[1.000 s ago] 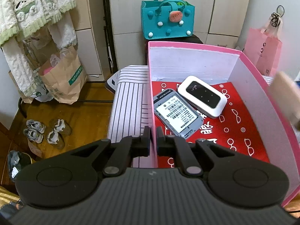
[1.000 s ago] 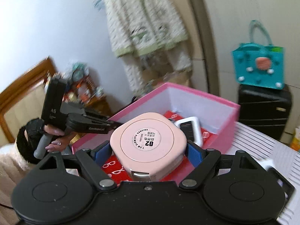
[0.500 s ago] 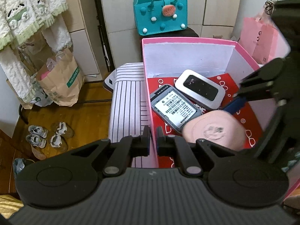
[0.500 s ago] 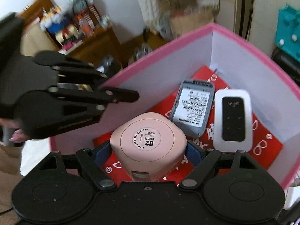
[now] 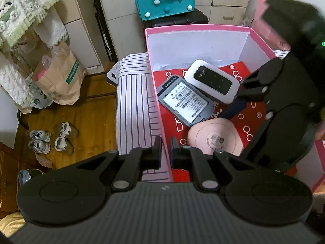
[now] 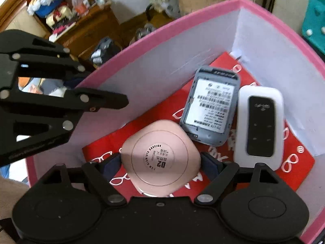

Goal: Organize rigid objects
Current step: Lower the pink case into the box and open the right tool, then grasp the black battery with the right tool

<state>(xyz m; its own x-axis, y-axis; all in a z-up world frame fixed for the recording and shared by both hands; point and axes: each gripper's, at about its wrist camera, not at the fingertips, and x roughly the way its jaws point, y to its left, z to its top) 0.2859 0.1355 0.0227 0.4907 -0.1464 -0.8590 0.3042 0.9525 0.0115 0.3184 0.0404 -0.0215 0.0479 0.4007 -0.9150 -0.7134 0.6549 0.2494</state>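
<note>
Right gripper (image 6: 160, 162) inside pink box (image 6: 213, 10), pinching pink cushion compact (image 6: 159, 160) just above red liner, near grey battery pack (image 6: 211, 107). Left gripper (image 5: 166, 150) clamped on box's left wall. Risk imo: compact lands on battery edge, tips against white wifi router (image 6: 259, 126).

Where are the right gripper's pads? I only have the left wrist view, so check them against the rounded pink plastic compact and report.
Observer: In the right wrist view, the right gripper has its blue pads on opposite sides of the rounded pink plastic compact, and both touch it.
Operator: Read its label.
Observer: The largest print in the round label reads "02".
Operator: Look past the box's far wall.
Observer: A cluttered wooden cabinet stands beyond the pink cardboard box.
</note>
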